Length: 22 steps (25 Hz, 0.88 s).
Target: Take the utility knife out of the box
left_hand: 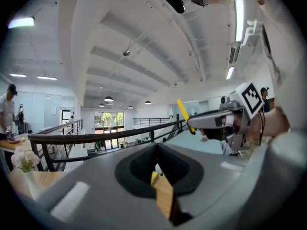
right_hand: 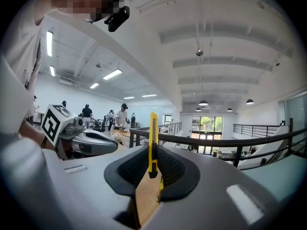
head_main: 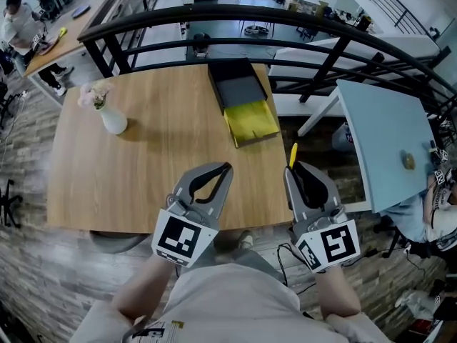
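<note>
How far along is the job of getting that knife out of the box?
Done: the yellow utility knife is already out of the box, which lies open on the far side of the table. In hand: the right tool has the knife clamped between its jaws, back near the table's front edge. The left tool is shut and empty. Left: probably only setting the knife down.

Slim yellow utility knife (right_hand: 153, 143), upright, pinched in the right claw (head_main: 294, 171), black box (head_main: 239, 90) lying open, yellow flap, at the counter's (head_main: 143, 170) far edge
</note>
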{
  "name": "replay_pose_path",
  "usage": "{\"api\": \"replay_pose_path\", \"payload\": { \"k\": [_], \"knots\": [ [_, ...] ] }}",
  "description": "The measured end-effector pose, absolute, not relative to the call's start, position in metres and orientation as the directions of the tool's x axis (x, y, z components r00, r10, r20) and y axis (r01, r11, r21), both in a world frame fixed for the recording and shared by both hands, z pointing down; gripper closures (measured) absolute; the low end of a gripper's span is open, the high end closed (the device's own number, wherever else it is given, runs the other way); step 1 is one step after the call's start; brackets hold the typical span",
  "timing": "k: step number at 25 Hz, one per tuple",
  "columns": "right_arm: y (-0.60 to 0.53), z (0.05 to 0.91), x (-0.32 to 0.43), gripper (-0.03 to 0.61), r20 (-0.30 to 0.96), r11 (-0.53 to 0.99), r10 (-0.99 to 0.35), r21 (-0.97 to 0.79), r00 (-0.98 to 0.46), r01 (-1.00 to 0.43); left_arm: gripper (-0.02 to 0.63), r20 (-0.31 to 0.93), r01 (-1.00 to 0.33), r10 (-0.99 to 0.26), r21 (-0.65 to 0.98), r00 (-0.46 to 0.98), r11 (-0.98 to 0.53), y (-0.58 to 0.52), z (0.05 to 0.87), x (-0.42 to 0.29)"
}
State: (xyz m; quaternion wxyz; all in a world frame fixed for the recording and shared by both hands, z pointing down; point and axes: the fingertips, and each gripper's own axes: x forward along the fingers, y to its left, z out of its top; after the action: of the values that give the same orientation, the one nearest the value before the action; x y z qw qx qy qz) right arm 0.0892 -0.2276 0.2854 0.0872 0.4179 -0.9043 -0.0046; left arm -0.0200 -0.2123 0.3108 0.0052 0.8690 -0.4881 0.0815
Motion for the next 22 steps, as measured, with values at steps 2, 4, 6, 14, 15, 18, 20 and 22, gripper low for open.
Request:
{"api": "replay_pose_path", "payload": {
  "k": [2, 4, 6, 14, 15, 18, 20, 22],
  "knots": [
    [-0.227, 0.288, 0.087, 0.522, 0.157, 0.651, -0.756, 0.075, -0.636, -0.755, 0.612, 0.158, -0.853, -0.849, -0.063, 0.504, -0.518, -0.210, 0.315, -0.025],
    [-0.228, 0.289, 0.086, 0.522, 0.159, 0.651, -0.755, 0.070, -0.636, -0.756, 0.612, 0.170, -0.857, -0.851, -0.054, 0.497, -0.512, -0.209, 0.320, -0.028],
    [-0.229, 0.289, 0.087, 0.522, 0.159, 0.651, -0.755, 0.066, -0.636, -0.756, 0.612, 0.177, -0.860, -0.852, -0.048, 0.492, -0.507, -0.210, 0.322, -0.030],
    [-0.234, 0.291, 0.089, 0.522, 0.168, 0.646, -0.758, 0.064, -0.630, -0.761, 0.612, 0.186, -0.863, -0.853, -0.045, 0.488, -0.504, -0.217, 0.324, -0.028],
    [-0.234, 0.291, 0.088, 0.522, 0.166, 0.645, -0.759, 0.064, -0.630, -0.761, 0.612, 0.189, -0.864, -0.853, -0.042, 0.487, -0.502, -0.217, 0.325, -0.028],
    [-0.235, 0.291, 0.087, 0.522, 0.162, 0.647, -0.758, 0.064, -0.632, -0.759, 0.612, 0.198, -0.864, -0.850, -0.033, 0.488, -0.503, -0.218, 0.329, -0.027],
    [-0.236, 0.292, 0.087, 0.522, 0.162, 0.649, -0.757, 0.066, -0.633, -0.758, 0.612, 0.202, -0.861, -0.848, -0.038, 0.491, -0.507, -0.219, 0.332, -0.025],
    [-0.237, 0.292, 0.087, 0.522, 0.161, 0.648, -0.757, 0.068, -0.633, -0.759, 0.612, 0.206, -0.859, -0.845, -0.039, 0.494, -0.511, -0.220, 0.333, -0.024]
  ]
}}
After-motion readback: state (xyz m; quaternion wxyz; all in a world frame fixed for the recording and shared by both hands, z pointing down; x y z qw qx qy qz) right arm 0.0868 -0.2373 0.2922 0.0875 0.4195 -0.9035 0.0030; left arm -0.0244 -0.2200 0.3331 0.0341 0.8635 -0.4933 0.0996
